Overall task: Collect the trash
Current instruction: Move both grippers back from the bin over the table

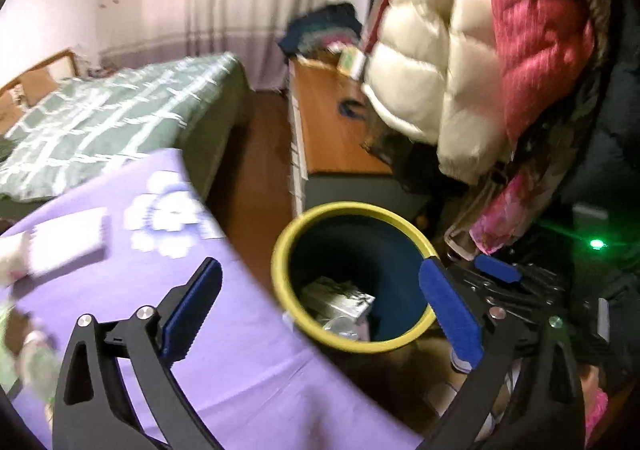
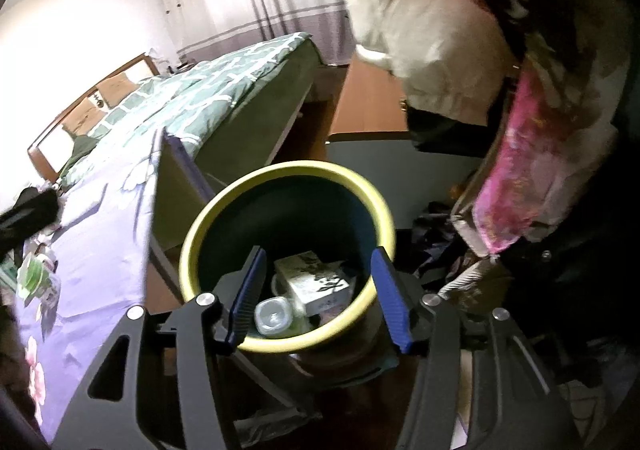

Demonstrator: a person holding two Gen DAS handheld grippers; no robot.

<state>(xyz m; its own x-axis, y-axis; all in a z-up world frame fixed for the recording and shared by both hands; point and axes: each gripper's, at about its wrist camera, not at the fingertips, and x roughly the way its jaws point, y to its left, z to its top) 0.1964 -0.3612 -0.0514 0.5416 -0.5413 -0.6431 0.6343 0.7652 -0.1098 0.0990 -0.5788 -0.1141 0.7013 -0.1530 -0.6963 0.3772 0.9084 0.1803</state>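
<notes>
Seen first from the left wrist, the left gripper (image 1: 320, 308) has its blue-padded jaws spread as wide as they go, with nothing between them. One finger lies over the purple tablecloth (image 1: 248, 370) at about 8 o'clock, the other at 4 o'clock against the rim of the bin (image 1: 280, 250). That bin, dark inside with a yellow rim, stands just off the table edge near the middle of the view, slightly toward 5 o'clock. Inside lie a pale printed box (image 1: 340, 296) and a clear container (image 1: 340, 326). On the cloth at 9 o'clock sits a blurred white packet (image 1: 68, 246). A bed with a green quilt (image 1: 120, 118) fills 10 o'clock, a wooden desk (image 1: 332, 122) sits at 12, and puffy coats (image 1: 460, 50) hang at 1 to 2 o'clock.

Next, from the right wrist, the right gripper (image 2: 318, 298) hangs directly over the bin (image 2: 192, 246), jaws about half open and empty, both fingers apart from the trash below. Between them, down in the bin, the pale box (image 2: 316, 282) and the clear container (image 2: 274, 316) lie side by side. Green-and-white wrappers (image 2: 36, 278) rest on the purple cloth (image 2: 104, 234) at 9 o'clock.
</notes>
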